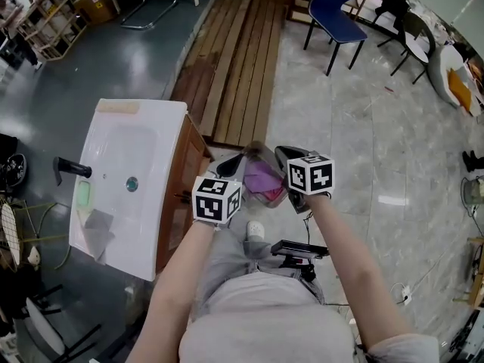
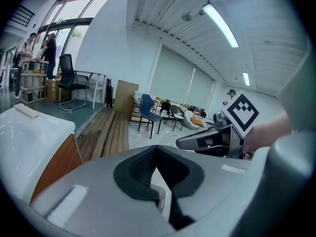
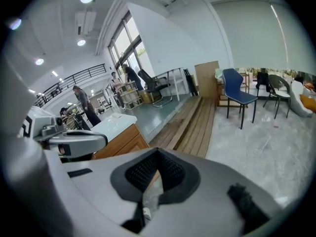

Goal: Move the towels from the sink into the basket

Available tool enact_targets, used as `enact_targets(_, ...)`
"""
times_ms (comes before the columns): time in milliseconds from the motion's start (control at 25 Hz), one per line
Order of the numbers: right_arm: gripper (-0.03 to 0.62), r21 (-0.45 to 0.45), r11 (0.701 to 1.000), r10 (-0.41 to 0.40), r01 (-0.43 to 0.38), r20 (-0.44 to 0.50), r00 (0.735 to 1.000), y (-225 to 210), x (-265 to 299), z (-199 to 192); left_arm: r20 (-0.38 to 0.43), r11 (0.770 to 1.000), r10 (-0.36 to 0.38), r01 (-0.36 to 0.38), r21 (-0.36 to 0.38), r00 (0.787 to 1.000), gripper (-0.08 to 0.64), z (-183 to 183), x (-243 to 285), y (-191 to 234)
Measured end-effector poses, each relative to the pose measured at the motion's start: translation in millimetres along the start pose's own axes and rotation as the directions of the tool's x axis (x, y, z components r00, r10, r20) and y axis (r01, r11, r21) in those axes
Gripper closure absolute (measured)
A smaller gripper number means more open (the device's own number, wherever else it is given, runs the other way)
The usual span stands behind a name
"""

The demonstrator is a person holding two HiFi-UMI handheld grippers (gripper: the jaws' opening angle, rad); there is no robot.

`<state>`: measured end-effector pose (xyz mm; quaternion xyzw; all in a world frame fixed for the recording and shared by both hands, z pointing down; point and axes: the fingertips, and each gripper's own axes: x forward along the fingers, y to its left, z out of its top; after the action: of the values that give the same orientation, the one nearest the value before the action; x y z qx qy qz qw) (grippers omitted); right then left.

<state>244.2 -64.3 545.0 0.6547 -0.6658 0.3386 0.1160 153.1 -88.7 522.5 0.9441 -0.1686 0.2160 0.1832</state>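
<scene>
Towels are left in the sink [image 1: 144,127] at the head view's left: a green towel [image 1: 83,194] and a grey towel [image 1: 97,229]. A purple towel [image 1: 263,178] sits at centre between your left gripper [image 1: 236,159] and right gripper [image 1: 280,153], and no basket rim is clear. Your left gripper view shows jaws together, gripping nothing. Your right gripper view shows the same, with only an unnameable pale sliver below the pads. Neither view shows a towel.

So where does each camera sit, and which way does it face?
Head view: on the person's head, looking steeply down at sink, basket, left gripper, right gripper; forearms, torso show.
Left gripper view: on that gripper, looking out along its shut jaws; right arm shows.
Right gripper view: likewise; the left gripper shows, no arm.
Both gripper views share the blue chair.
</scene>
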Motion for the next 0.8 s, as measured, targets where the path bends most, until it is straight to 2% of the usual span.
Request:
enact_targets(400,0.574,-0.027,0.999,0.031,-0.029,0.076,0.997,23.7,-18.6,38.0,0.105,0.999,0.041,-0.038,-0.024,0.994,0.555,37.6,-26.6,5.2)
enact_targets(560,0.574,-0.001,0.998,0.069,-0.070,0.113,0.991,38.2,-27.4,50.5,0.147,0.998,0.060,-0.058,-0.017,0.987,0.555,52.1,-40.0,6.3)
enact_targets(800,0.574,-0.012,0.993,0.120,-0.119,0.148,0.982,61.4,-35.1,67.7,0.205,0.995,0.096,-0.097,-0.007,0.974,0.555,69.2,-62.5,8.6)
